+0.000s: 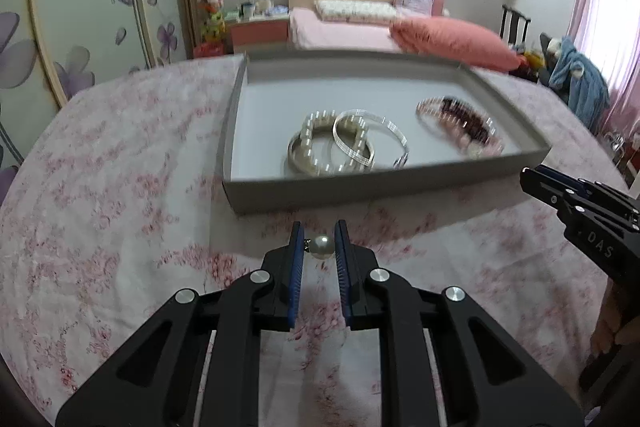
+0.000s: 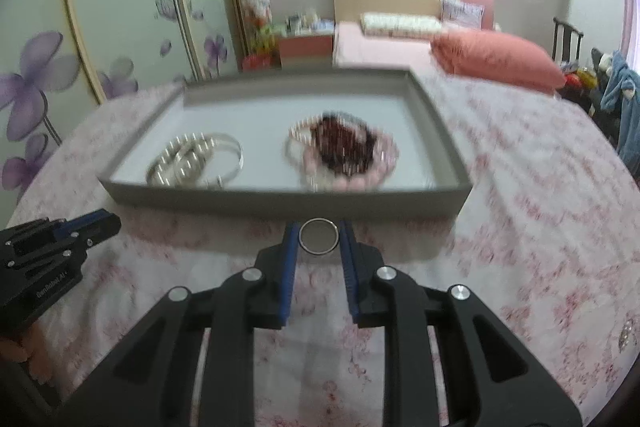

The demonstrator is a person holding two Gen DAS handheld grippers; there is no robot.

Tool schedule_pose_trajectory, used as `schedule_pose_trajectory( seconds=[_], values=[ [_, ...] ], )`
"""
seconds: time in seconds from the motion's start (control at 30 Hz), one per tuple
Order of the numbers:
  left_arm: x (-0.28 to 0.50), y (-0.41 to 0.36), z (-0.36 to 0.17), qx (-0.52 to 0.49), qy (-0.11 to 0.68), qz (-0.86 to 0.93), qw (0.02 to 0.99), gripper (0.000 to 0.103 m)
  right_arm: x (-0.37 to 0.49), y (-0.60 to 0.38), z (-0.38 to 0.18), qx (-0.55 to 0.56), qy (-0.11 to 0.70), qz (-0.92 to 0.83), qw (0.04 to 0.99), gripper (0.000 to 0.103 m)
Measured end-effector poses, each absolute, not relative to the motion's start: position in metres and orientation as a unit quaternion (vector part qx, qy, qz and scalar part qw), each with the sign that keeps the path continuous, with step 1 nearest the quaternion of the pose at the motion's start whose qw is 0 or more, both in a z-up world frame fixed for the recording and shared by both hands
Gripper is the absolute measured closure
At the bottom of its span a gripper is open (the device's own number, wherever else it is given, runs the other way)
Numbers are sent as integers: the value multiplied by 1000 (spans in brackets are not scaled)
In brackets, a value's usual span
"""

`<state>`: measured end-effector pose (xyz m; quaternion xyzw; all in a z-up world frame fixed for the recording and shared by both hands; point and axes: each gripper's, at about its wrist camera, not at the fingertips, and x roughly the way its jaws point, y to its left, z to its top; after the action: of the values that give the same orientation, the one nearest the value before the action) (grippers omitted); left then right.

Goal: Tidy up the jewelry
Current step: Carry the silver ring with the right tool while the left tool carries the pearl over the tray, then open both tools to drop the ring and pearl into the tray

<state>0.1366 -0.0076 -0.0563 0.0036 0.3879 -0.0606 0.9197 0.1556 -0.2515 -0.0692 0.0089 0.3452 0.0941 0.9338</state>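
My left gripper is shut on a pearl earring, its small metal post touching the left pad, just in front of the grey tray. My right gripper is shut on a silver ring, held upright before the tray's near wall. Inside the tray lie pearl and silver bangles on the left and pink and dark-red bead bracelets on the right. The right gripper's tip shows at the left wrist view's right edge; the left gripper shows at the right wrist view's left edge.
The tray rests on a table under a pink floral cloth. A small sparkly piece lies on the cloth at the far right. Behind are a bed with a salmon pillow, a nightstand and flower-painted wardrobe doors.
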Motion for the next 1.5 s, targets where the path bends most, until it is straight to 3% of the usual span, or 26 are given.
schedule_pose_trajectory(
  seconds=[0.27, 0.53, 1.5],
  values=[
    [127, -21, -27, 9, 311, -75, 947, 86, 141, -251, -33, 9, 251, 90, 964, 81],
    [144, -28, -15, 7, 286, -74, 955, 86, 155, -252, -14, 28, 219, 84, 972, 81],
    [201, -39, -36, 3, 299, -83, 951, 86, 228, -240, -42, 36, 255, 84, 963, 81]
  ],
)
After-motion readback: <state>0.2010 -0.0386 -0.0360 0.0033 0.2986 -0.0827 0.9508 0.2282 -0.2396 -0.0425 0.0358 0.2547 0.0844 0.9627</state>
